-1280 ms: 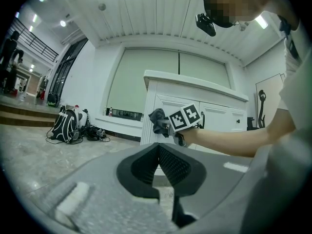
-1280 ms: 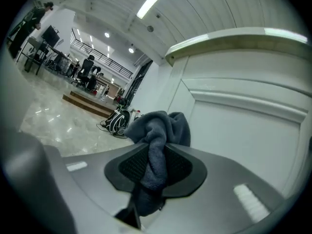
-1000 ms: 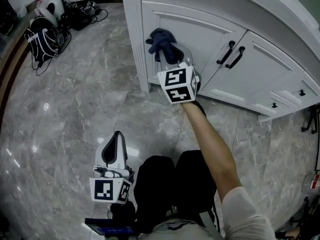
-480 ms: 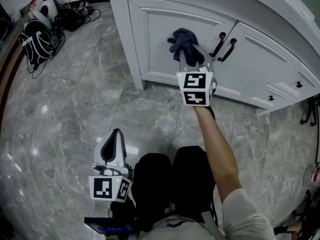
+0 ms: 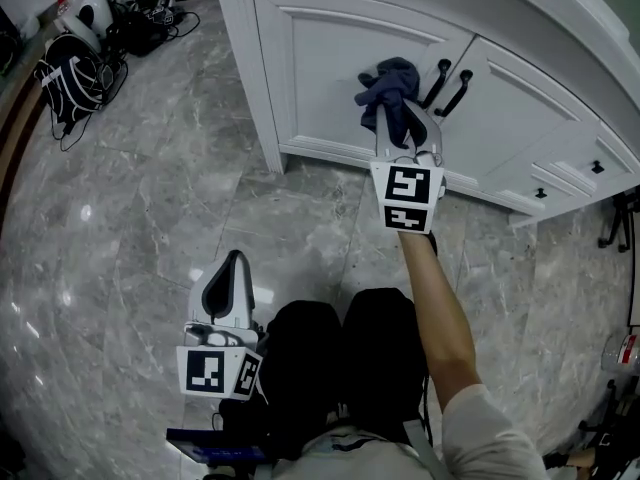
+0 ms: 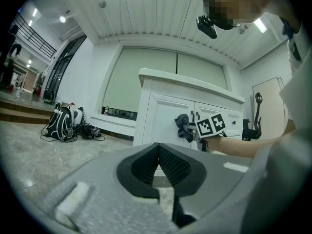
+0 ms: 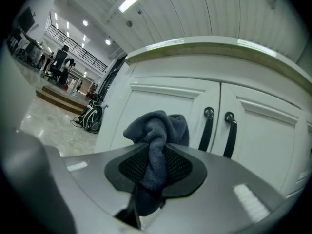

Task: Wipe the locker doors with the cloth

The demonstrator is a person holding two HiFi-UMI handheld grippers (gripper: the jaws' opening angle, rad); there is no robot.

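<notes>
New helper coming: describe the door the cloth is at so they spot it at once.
On the white locker, two black bar handles sit side by side. It is the door left of them, the only one with the right gripper's dark cloth at it.

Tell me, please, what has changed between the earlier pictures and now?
The right gripper, jaws shut on the dark cloth, slid rightward across the left door, from its left part to just beside the black handles. Nothing was newly taken hold of or let go. The left gripper stayed low by the person's knees, jaws together and empty, and the doors stayed closed.
</notes>
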